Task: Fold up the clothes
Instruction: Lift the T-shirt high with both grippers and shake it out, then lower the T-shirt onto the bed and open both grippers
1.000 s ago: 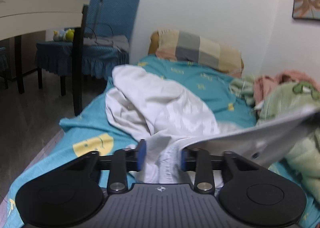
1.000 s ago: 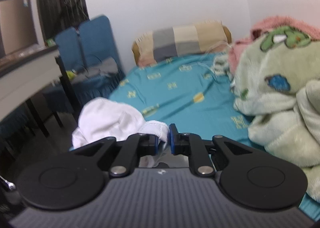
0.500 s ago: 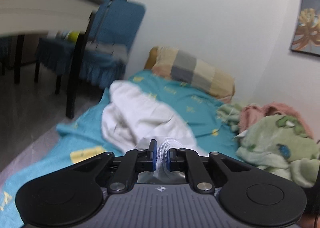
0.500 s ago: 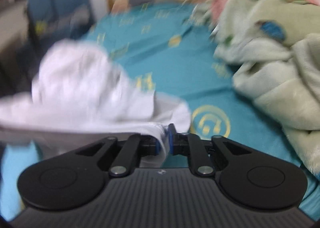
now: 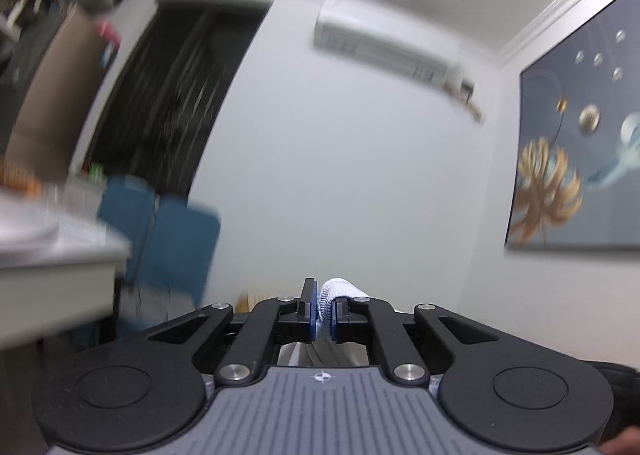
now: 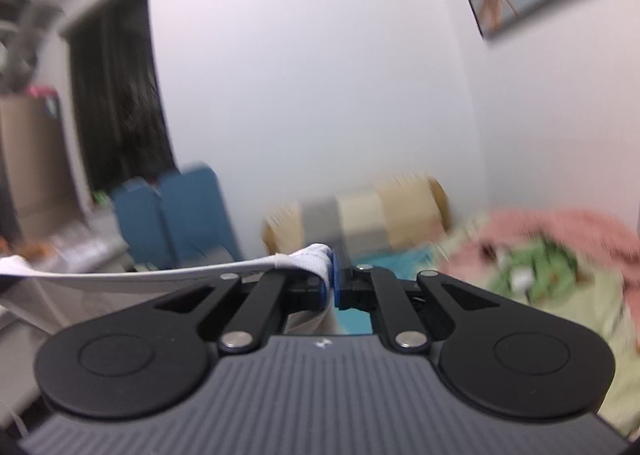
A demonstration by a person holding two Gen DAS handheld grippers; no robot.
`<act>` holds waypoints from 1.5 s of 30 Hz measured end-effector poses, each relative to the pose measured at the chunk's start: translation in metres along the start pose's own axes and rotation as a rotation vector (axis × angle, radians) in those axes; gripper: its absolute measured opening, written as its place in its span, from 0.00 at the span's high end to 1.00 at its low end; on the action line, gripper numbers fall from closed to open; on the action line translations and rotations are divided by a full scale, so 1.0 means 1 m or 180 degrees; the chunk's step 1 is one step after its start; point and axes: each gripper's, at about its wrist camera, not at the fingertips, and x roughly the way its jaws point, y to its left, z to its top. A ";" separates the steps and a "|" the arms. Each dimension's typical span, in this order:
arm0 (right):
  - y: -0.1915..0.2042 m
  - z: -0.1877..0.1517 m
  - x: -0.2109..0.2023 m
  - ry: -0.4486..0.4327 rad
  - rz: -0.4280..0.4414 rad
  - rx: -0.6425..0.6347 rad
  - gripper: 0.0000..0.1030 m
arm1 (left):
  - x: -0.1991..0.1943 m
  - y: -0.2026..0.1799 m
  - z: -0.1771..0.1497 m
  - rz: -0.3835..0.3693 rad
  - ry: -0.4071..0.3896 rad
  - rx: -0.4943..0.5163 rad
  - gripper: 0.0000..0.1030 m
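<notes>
At the bottom centre of the left wrist view, the left gripper [image 5: 323, 313] is tilted upward toward the wall, its two blue-padded fingers closed tight on a ribbed edge of the white garment [image 5: 335, 289], which bulges up and to the right over the right finger. More of the cloth shows below, between the black linkage arms. Low in the right wrist view, the right gripper [image 6: 330, 283] also points up and forward, pinching the same white garment [image 6: 308, 257]; from there a hem runs taut toward the left edge of the frame, with fabric hanging beneath it. Beyond the right gripper, at centre right, lie a plaid pillow [image 6: 360, 211] and, at lower right, a pink and green blanket [image 6: 552, 255], both blurred. Blue chairs [image 5: 160, 231] sit at middle left in both views. Farthest off, an air conditioner [image 5: 384, 43] hangs at upper centre and a painting [image 5: 576, 159] fills the right edge.
</notes>
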 end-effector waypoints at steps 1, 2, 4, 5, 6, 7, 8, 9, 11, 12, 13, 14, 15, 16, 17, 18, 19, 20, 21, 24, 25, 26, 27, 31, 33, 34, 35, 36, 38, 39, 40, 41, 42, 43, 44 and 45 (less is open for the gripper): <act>0.007 0.022 -0.013 -0.0099 0.0055 -0.0037 0.94 | -0.006 -0.006 0.023 0.0005 -0.0091 0.0045 0.93; 0.015 0.042 -0.029 -0.0210 0.0101 -0.0099 0.94 | -0.013 -0.010 0.044 0.0003 -0.0161 0.0055 0.93; 0.033 0.077 -0.059 -0.0417 0.0173 -0.0247 0.94 | -0.028 -0.018 0.085 -0.0007 -0.0268 0.0079 0.93; 0.041 0.093 -0.075 -0.0514 0.0200 -0.0315 0.94 | -0.036 -0.022 0.103 -0.0014 -0.0322 0.0107 0.93; 0.049 0.107 -0.091 -0.0610 0.0223 -0.0380 0.94 | -0.045 -0.025 0.119 -0.0022 -0.0372 0.0129 0.93; 0.055 0.119 -0.106 -0.0695 0.0239 -0.0430 0.94 | -0.054 -0.027 0.133 -0.0036 -0.0414 0.0137 0.93; 0.062 0.129 -0.120 -0.0774 0.0251 -0.0473 0.94 | -0.062 -0.030 0.146 -0.0048 -0.0445 0.0143 0.93; 0.068 0.138 -0.134 -0.0853 0.0264 -0.0516 0.94 | -0.070 -0.033 0.157 -0.0057 -0.0468 0.0149 0.93; 0.079 0.156 -0.159 -0.0988 0.0273 -0.0596 0.94 | -0.083 -0.037 0.176 -0.0087 -0.0496 0.0148 0.93; 0.082 0.162 -0.168 -0.1030 0.0260 -0.0628 0.94 | -0.087 -0.038 0.184 -0.0113 -0.0482 0.0140 0.93; 0.085 0.166 -0.174 -0.1060 0.0243 -0.0654 0.94 | -0.088 -0.039 0.190 -0.0143 -0.0454 0.0134 0.93; 0.086 0.169 -0.176 -0.1075 0.0219 -0.0671 0.93 | -0.088 -0.040 0.195 -0.0164 -0.0418 0.0128 0.93; 0.085 0.169 -0.174 -0.1067 0.0198 -0.0675 0.93 | -0.085 -0.039 0.195 -0.0168 -0.0363 0.0128 0.93; 0.084 0.169 -0.171 -0.1049 0.0180 -0.0675 0.93 | -0.079 -0.037 0.193 -0.0166 -0.0297 0.0130 0.93; 0.082 0.165 -0.162 -0.1004 0.0166 -0.0660 0.94 | -0.072 -0.034 0.188 -0.0158 -0.0228 0.0134 0.93; 0.079 0.160 -0.150 -0.0946 0.0155 -0.0638 0.94 | -0.062 -0.030 0.179 -0.0140 -0.0155 0.0141 0.93; 0.076 0.154 -0.139 -0.0888 0.0143 -0.0616 0.93 | -0.047 -0.024 0.167 -0.0122 -0.0088 0.0143 0.93; 0.074 0.146 -0.125 -0.0816 0.0128 -0.0596 0.94 | -0.032 -0.019 0.153 -0.0107 -0.0024 0.0138 0.93; 0.070 0.137 -0.107 -0.0732 0.0111 -0.0581 0.94 | -0.014 -0.011 0.138 -0.0087 0.0052 0.0128 0.93; 0.057 0.101 -0.045 -0.0447 0.0073 -0.0490 0.93 | 0.050 0.017 0.083 -0.0010 0.0291 0.0113 0.93; 0.053 0.087 -0.022 -0.0349 0.0065 -0.0440 0.93 | 0.074 0.026 0.064 0.0021 0.0366 0.0130 0.93; 0.047 0.074 0.003 -0.0260 0.0058 -0.0383 0.93 | 0.098 0.034 0.044 0.0053 0.0449 0.0141 0.93; 0.042 0.059 0.028 -0.0182 0.0045 -0.0337 0.93 | 0.123 0.042 0.022 0.0086 0.0542 0.0145 0.93; 0.024 -0.008 0.142 0.0120 -0.0105 -0.0250 0.93 | 0.227 0.075 -0.074 0.0196 0.0922 0.0089 0.93; 0.012 -0.045 0.203 0.0273 -0.0196 -0.0227 0.93 | 0.281 0.094 -0.130 0.0245 0.1086 0.0050 0.93; 0.007 -0.065 0.233 0.0335 -0.0239 -0.0235 0.93 | 0.307 0.103 -0.159 0.0268 0.1164 0.0037 0.93; 0.001 -0.085 0.263 0.0391 -0.0281 -0.0251 0.93 | 0.332 0.113 -0.190 0.0292 0.1243 0.0032 0.93; -0.005 -0.107 0.292 0.0448 -0.0314 -0.0275 0.93 | 0.358 0.122 -0.220 0.0316 0.1322 0.0027 0.93; -0.018 -0.152 0.349 0.0570 -0.0363 -0.0318 0.93 | 0.407 0.141 -0.283 0.0358 0.1549 0.0015 0.93; -0.025 -0.176 0.376 0.0637 -0.0379 -0.0328 0.93 | 0.428 0.151 -0.317 0.0373 0.1678 0.0020 0.93; -0.033 -0.199 0.401 0.0725 -0.0396 -0.0329 0.93 | 0.448 0.161 -0.349 0.0379 0.1799 0.0024 0.93; -0.041 -0.222 0.425 0.0834 -0.0417 -0.0328 0.93 | 0.464 0.170 -0.378 0.0385 0.1905 0.0032 0.93; -0.048 -0.244 0.445 0.0946 -0.0439 -0.0331 0.93 | 0.479 0.178 -0.407 0.0409 0.1994 0.0043 0.92; -0.055 -0.265 0.463 0.1057 -0.0461 -0.0335 0.93 | 0.491 0.185 -0.432 0.0434 0.2071 0.0042 0.92; -0.061 -0.282 0.479 0.1147 -0.0464 -0.0338 0.93 | 0.502 0.192 -0.453 0.0452 0.2141 0.0029 0.92; -0.067 -0.298 0.493 0.1225 -0.0457 -0.0340 0.93 | 0.511 0.199 -0.471 0.0470 0.2207 0.0005 0.91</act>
